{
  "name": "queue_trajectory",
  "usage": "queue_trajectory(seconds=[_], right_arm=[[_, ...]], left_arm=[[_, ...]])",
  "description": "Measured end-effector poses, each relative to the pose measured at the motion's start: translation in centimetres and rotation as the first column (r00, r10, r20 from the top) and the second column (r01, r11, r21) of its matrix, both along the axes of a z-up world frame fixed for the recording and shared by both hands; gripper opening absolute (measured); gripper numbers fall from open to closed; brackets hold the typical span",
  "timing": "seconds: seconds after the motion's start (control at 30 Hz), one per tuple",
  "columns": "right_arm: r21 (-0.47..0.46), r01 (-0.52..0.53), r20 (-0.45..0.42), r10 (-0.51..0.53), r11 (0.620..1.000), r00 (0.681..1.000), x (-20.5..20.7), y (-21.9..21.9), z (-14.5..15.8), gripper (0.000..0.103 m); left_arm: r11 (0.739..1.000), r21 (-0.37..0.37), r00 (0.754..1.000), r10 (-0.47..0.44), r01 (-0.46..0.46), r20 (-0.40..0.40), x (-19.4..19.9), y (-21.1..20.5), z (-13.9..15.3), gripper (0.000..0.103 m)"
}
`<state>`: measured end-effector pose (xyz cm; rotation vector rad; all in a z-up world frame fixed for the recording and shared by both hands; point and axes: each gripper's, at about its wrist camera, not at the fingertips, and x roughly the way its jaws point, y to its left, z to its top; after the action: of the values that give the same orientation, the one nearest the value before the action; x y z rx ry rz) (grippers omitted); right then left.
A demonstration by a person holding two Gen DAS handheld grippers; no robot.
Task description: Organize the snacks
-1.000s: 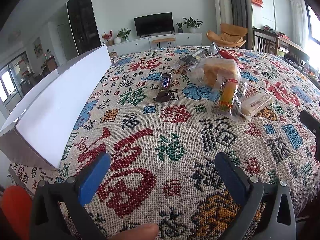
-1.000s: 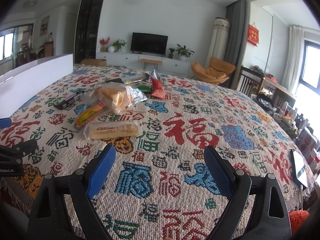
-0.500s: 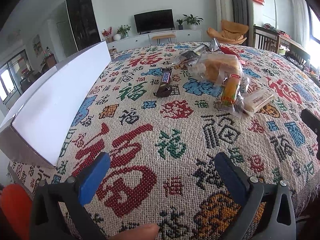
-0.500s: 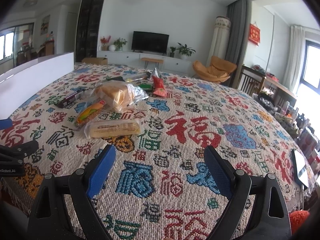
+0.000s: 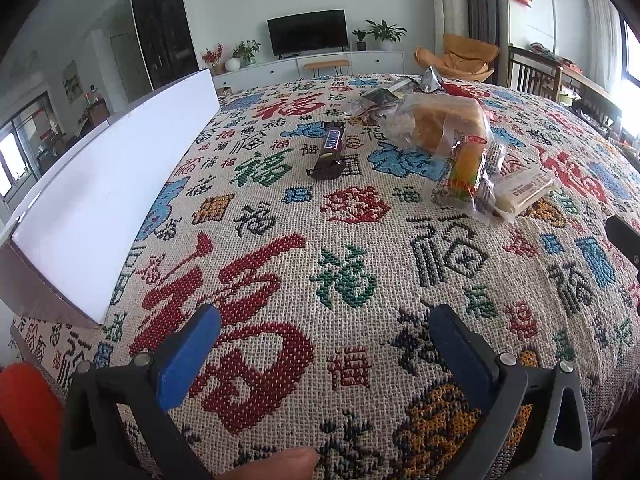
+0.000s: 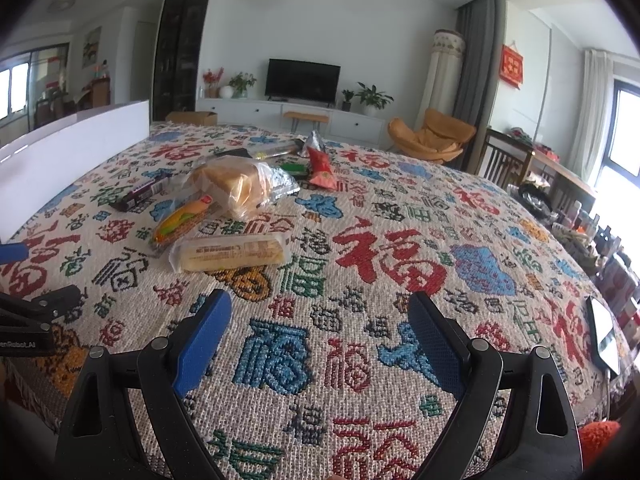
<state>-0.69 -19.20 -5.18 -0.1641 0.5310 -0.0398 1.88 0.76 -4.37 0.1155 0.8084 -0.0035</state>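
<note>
Both tongs creep toward the snack pile, nothing picked up yet.

Left view: the left tongs [image 5: 326, 354] gape wide and empty over the patterned cloth [image 5: 348, 280]; compared with a second ago the snacks sit a little closer and lower ahead, so the approach has begun. The chocolate bar [image 5: 330, 148] lies well ahead, the bread bag [image 5: 444, 124] ahead to the right, the white box [image 5: 104, 196] to the left.
Right view: the right tongs [image 6: 320, 332] are also wide and empty, barely nearer than before; the cracker pack [image 6: 232, 254] lies just ahead-left, the sausage pack [image 6: 180, 220] beyond it.
</note>
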Motion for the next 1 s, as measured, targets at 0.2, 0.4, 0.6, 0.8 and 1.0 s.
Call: queue_trajectory(seconds=[0.2,0.4,0.6,0.8,1.0], right_arm=[[0.008,0.002,-0.014,-0.002,1.000,1.000,0.2,-0.1,-0.2,0.092],[0.021,0.014,-0.017,-0.014,1.000,1.000,0.3,-0.5,-0.2,0.092],[0.039,0.025,-0.036,-0.024,0.999,0.999,0.6,-0.9,-0.4,0.092],[0.048,-0.010,-0.066,0.013,0.999,0.998,0.7,-0.4,-0.8,0.092],[0.024,-0.058,-0.078,0.060,0.998,0.995,0.7,0.7,-1.1,0.092]], left_arm=[[1.000,-0.026,1.000,0.002,-0.003,-0.012,0.2,0.5,-0.2,0.103],[0.998,-0.065,1.000,0.003,-0.005,-0.028,0.4,1.0,-0.4,0.103],[0.996,-0.090,0.999,0.006,-0.010,-0.042,0.5,1.2,-0.5,0.103],[0.995,-0.097,0.999,0.008,-0.012,-0.047,0.6,1.2,-0.5,0.103],[0.995,-0.096,0.999,0.008,-0.012,-0.047,0.6,1.3,-0.5,0.103]])
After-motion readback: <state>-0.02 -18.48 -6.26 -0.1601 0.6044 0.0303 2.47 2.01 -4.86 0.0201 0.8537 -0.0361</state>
